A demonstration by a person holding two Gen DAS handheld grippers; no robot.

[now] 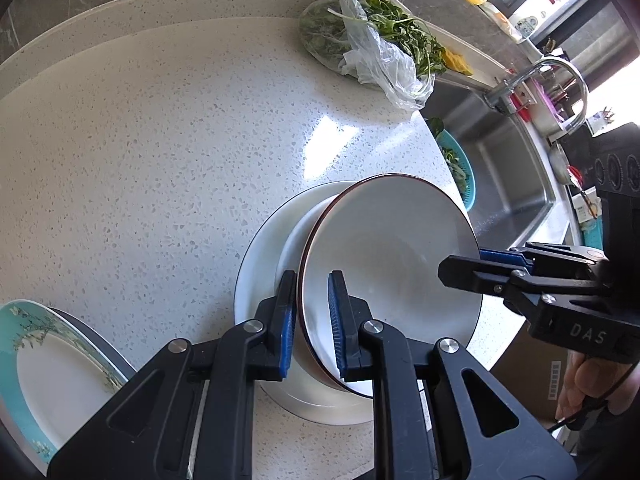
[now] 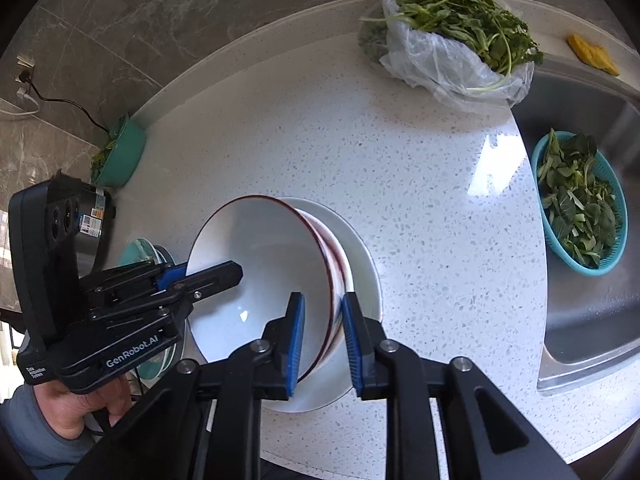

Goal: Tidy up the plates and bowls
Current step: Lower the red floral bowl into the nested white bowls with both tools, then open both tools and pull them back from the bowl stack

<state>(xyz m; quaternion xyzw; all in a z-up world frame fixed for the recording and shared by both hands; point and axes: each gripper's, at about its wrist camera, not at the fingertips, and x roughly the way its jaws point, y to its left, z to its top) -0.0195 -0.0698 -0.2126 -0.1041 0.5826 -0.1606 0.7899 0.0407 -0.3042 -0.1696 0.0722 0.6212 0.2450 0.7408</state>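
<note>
Bowl point(image 1: 384, 264) with a red rim tilts on a white plate point(image 1: 260, 264) on the table point(image 1: 160, 140). Left hand-held gripper point(image 1: 312, 324) pinches its near rim. Right hand-held gripper point(image 2: 322, 340) pinches the other side.

This is a home kitchen. A stainless steel sink point(image 1: 516, 184) is let into a white speckled stone countertop point(image 1: 160, 140), with a curved chrome tap point(image 1: 560, 76) at its far edge. Inside the sink sits a teal colander point(image 2: 580, 204) of leafy greens; just beside the sink's far corner, on the countertop, lies a plastic bag of greens point(image 2: 456, 36). Well away from the sink, a teal bowl point(image 2: 120, 156) of scraps stands against the grey marbled wall point(image 2: 120, 20) (a plug and cable hang there). White crockery point(image 2: 360, 280) sits near the sink.
</note>
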